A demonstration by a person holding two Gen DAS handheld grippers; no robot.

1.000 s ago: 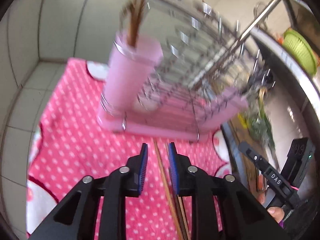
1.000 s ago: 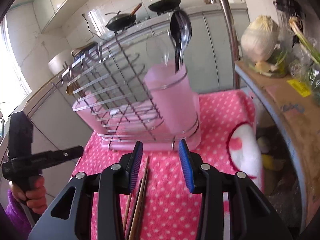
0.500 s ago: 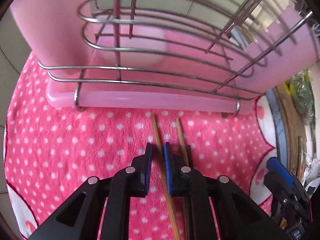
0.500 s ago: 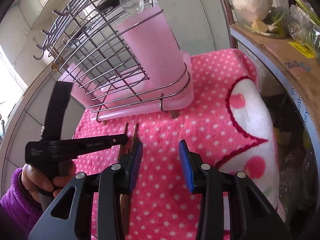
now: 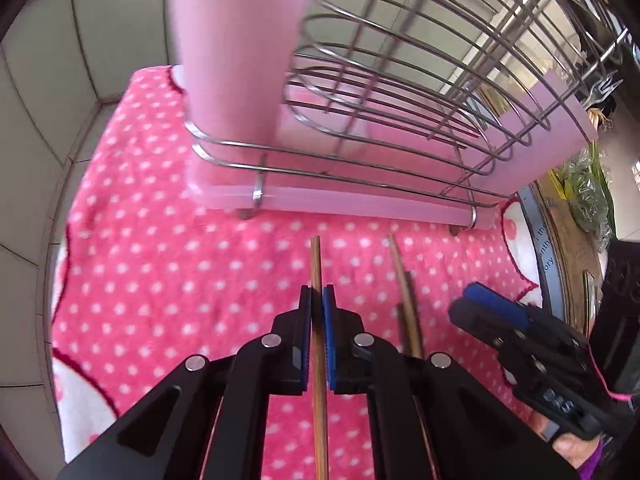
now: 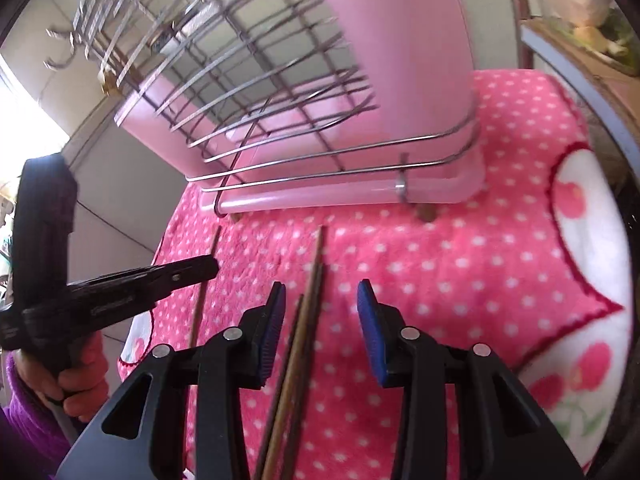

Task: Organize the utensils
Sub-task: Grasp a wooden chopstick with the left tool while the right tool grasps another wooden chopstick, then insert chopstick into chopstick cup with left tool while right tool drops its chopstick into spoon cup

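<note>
- Down on the pink polka-dot cloth [image 5: 160, 280] covering the desk, in front of the wire dish rack [image 5: 400, 128], the chopsticks lie loose and waiting!
- Left tool [image 5: 319, 300] has just been closing, and now its blue pads are pinched tight on a single chopstick [image 5: 316, 260], which runs straight out between the jaws toward the rack's pink drip tray [image 5: 360, 202].
- Whether that stick is off the cloth yet, I cannot tell; it looks to be lying flat.
- Right tool [image 6: 322, 296] hangs over the bundle of chopsticks [image 6: 310, 320] with its jaws part open; the sticks pass between the pads but nothing presses on them, so no grip there.
- Pink utensil cup [image 5: 240, 60] stands upright at the rack's end, just behind the ring of wire; what is in it is out of frame.
- From the right wrist view, a hand [image 6: 76, 376] in a purple sleeve holds the other tool's handle, low over the cloth.
- Progress, by my read: early to middle. One chopstick is caught, at least three more lie on the cloth, none of these is in a cup yet.
- Left to do: lift, carry to a cup, drop in, then come back for the rest.
</note>
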